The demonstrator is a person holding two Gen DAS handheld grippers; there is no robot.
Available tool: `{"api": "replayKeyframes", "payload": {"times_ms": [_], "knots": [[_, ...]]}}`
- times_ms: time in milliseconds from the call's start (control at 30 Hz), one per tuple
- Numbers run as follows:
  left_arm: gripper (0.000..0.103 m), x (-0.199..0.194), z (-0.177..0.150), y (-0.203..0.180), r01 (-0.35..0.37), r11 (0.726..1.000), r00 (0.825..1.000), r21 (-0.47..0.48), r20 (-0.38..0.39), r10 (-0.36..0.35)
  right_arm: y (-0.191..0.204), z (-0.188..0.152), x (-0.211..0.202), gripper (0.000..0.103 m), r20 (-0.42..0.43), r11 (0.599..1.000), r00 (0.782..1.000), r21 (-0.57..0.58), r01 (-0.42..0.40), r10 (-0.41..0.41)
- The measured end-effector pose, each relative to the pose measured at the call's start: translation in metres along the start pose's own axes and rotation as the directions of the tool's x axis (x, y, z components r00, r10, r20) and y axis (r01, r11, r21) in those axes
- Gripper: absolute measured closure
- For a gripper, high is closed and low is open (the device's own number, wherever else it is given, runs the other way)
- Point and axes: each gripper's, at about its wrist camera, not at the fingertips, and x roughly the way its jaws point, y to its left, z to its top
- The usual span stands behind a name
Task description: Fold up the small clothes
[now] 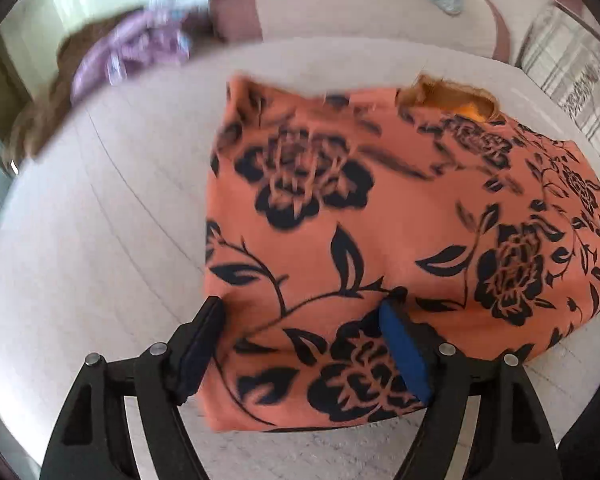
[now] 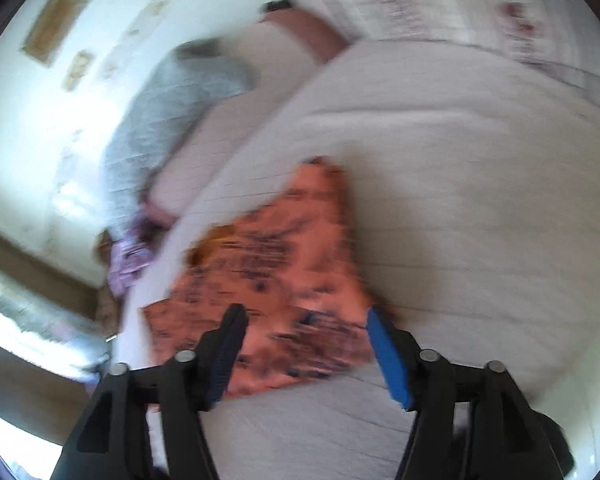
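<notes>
Garment (image 1: 380, 240): orange top with black floral print, lying folded on the pale bed cover (image 1: 100, 240), collar opening at its far edge. Left gripper (image 1: 304, 312) spread wide over the near-left corner, nothing pinched. Right gripper (image 2: 304, 320) also wide, empty, above the near edge; that view is smeared. Risks: a dangling pad snags the loose top layer and drags the fold open; unfolded clothes (image 1: 132, 52) sit well apart, so a reach there could sweep the stack.
</notes>
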Motion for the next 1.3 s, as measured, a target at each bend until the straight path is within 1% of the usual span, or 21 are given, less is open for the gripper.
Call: {"api": "replayKeyframes", "payload": {"times_ms": [67, 167, 267, 333, 400, 433, 467, 500, 567, 600, 633, 700, 733, 767, 833, 900, 933, 1000, 1100, 1233, 1300], "knots": [[0.023, -0.021, 0.009, -0.008, 0.013, 0.999, 0.997, 0.032, 0.072, -0.015, 0.019, 0.015, 0.021, 0.028, -0.06, 0.999, 0.997, -0.032, -0.04, 0.038], [0.023, -0.032, 0.026, -0.007, 0.066, 0.998, 0.988, -0.002, 0.139, -0.065, 0.038, 0.035, 0.06, 0.027, -0.136, 0.996, 0.988, -0.046, -0.079, 0.072], [0.023, -0.022, 0.049, 0.007, 0.103, 0.991, 0.986, -0.085, 0.14, -0.09, 0.045, 0.053, 0.112, 0.026, -0.279, 0.977, 0.937, 0.023, -0.211, 0.208], [0.023, -0.009, 0.057, 0.017, 0.109, 0.985, 0.989, -0.138, 0.117, -0.093, 0.037, 0.067, 0.149, 0.026, -0.341, 0.977, 0.916, 0.066, -0.201, 0.211], [0.023, -0.002, 0.063, 0.032, 0.118, 0.971, 0.989, -0.21, 0.11, -0.096, 0.016, 0.082, 0.158, 0.031, -0.281, 0.996, 0.956, 0.041, -0.082, 0.091], [0.023, 0.001, 0.064, 0.04, 0.122, 0.963, 0.989, -0.24, 0.111, -0.098, -0.007, 0.09, 0.158, 0.035, -0.242, 0.992, 0.967, 0.117, -0.056, 0.083], [0.023, 0.002, 0.065, 0.05, 0.148, 0.949, 0.985, -0.277, 0.125, -0.117, -0.031, 0.097, 0.156, 0.035, -0.21, 0.959, 0.962, 0.255, -0.121, 0.177], [0.023, 0.003, 0.063, 0.055, 0.17, 0.941, 0.981, -0.294, 0.14, -0.134, -0.039, 0.101, 0.15, 0.033, -0.184, 0.947, 0.964, 0.292, -0.134, 0.193], [0.023, 0.01, 0.067, 0.059, 0.218, 0.927, 0.972, -0.305, 0.153, -0.179, -0.033, 0.11, 0.131, 0.031, -0.141, 0.981, 0.989, 0.192, -0.024, 0.051], [0.023, 0.019, 0.071, 0.058, 0.251, 0.92, 0.965, -0.299, 0.146, -0.216, -0.027, 0.111, 0.127, 0.03, -0.138, 0.985, 0.989, 0.17, -0.029, 0.053], [0.023, 0.033, 0.075, 0.057, 0.253, 0.92, 0.967, -0.301, 0.122, -0.226, -0.015, 0.113, 0.13, 0.029, -0.173, 0.983, 0.976, 0.149, -0.11, 0.135], [0.023, 0.068, 0.083, 0.062, 0.161, 0.936, 0.987, -0.314, 0.026, -0.161, 0.006, 0.117, 0.143, 0.026, -0.244, 0.975, 0.945, 0.094, -0.2, 0.218], [0.022, 0.083, 0.083, 0.068, 0.124, 0.929, 0.99, -0.348, -0.025, -0.142, 0.012, 0.118, 0.147, 0.026, -0.254, 0.977, 0.944, 0.066, -0.202, 0.213], [0.022, 0.082, 0.083, 0.077, 0.16, 0.903, 0.986, -0.4, 0.024, -0.164, 0.015, 0.122, 0.158, 0.026, -0.255, 0.986, 0.953, 0.019, -0.166, 0.165], [0.022, 0.073, 0.084, 0.085, 0.15, 0.882, 0.988, -0.447, 0.039, -0.149, -0.003, 0.132, 0.178, 0.028, -0.237, 1.0, 0.971, 0.006, -0.022, 0.023], [0.022, 0.062, 0.08, 0.096, 0.148, 0.862, 0.989, -0.486, 0.072, -0.129, -0.031, 0.137, 0.177, 0.03, -0.191, 0.982, 0.977, 0.177, -0.064, 0.098], [0.022, 0.062, 0.077, 0.101, 0.147, 0.859, 0.989, -0.49, 0.073, -0.128, -0.026, 0.135, 0.168, 0.029, -0.174, 0.984, 0.979, 0.162, -0.079, 0.107], [0.022, 0.076, 0.072, 0.109, 0.088, 0.863, 0.995, -0.498, -0.005, -0.104, -0.008, 0.125, 0.151, 0.026, -0.183, 0.997, 0.98, 0.045, -0.07, 0.077], [0.021, 0.065, 0.068, 0.109, 0.054, 0.866, 0.998, -0.497, 0.0, -0.062, 0.011, 0.096, 0.122, 0.026, -0.209, 0.994, 0.974, -0.048, -0.095, 0.083], [0.022, 0.031, 0.054, 0.11, 0.094, 0.836, 0.995, -0.541, 0.089, -0.054, 0.032, 0.042, 0.071, 0.026, -0.195, 0.979, 0.98, -0.183, -0.088, 0.051], [0.022, 0.007, 0.041, 0.103, 0.132, 0.849, 0.988, -0.512, 0.135, -0.072, 0.031, 0.025, 0.053, 0.026, -0.194, 0.974, 0.979, -0.203, -0.099, 0.059]]}}
